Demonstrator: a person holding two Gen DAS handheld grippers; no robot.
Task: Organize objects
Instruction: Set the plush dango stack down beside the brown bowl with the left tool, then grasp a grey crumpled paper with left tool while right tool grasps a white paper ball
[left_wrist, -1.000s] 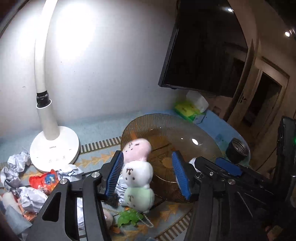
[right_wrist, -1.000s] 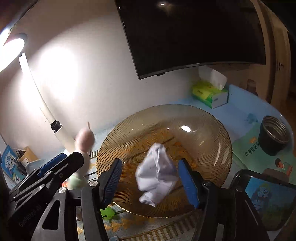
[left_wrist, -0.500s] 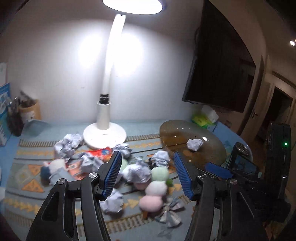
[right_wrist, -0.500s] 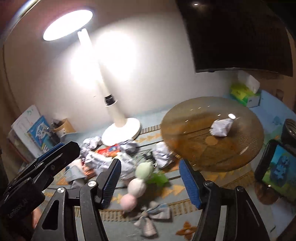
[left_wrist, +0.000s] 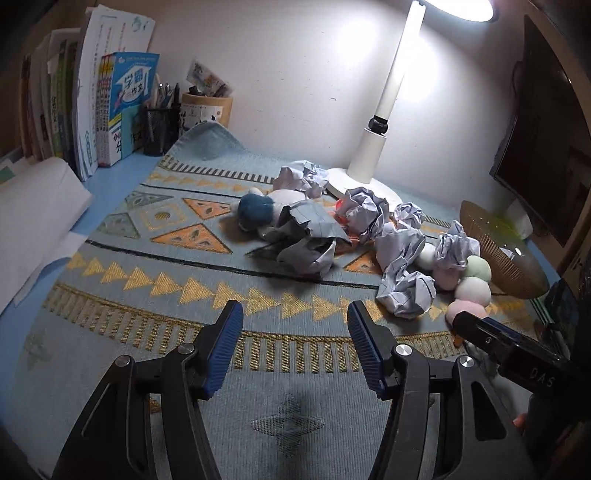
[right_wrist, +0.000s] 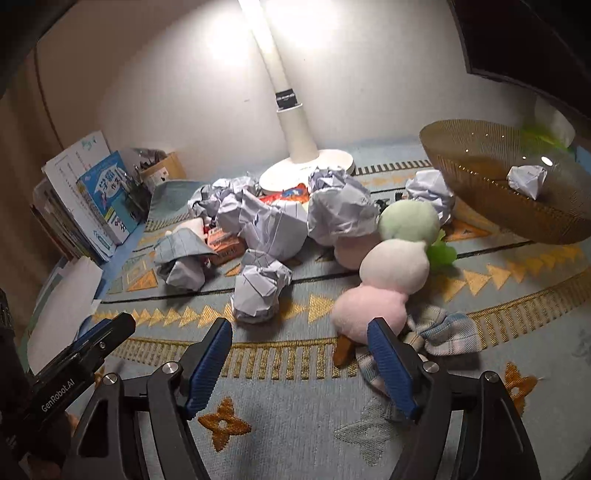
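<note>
Several crumpled paper balls (left_wrist: 402, 266) (right_wrist: 258, 291) lie heaped on the patterned mat (left_wrist: 184, 258) in front of the lamp. A green, white and pink plush skewer (right_wrist: 395, 266) (left_wrist: 471, 288) lies beside them, near the amber glass bowl (right_wrist: 480, 206) (left_wrist: 495, 254). One paper ball (right_wrist: 526, 179) rests inside the bowl. My left gripper (left_wrist: 293, 317) hovers open over bare mat, short of the heap. My right gripper (right_wrist: 298, 326) has its jaws opening, with nothing between them; a paper ball sits just beyond and the pink end of the plush is by its right finger.
A white desk lamp (left_wrist: 373, 147) (right_wrist: 299, 140) stands behind the heap. Books (left_wrist: 125, 110) and pen holders (left_wrist: 159, 129) line the far left. A blue plush toy (left_wrist: 258, 210) and a red packet (right_wrist: 291, 194) lie among the paper. A dark monitor (left_wrist: 546, 147) hangs at the right.
Both views swung left from the bowl and sank toward the mat. The plush left my left jaws and lies on the mat; the paper ball left my right jaws and lies in the bowl.
</note>
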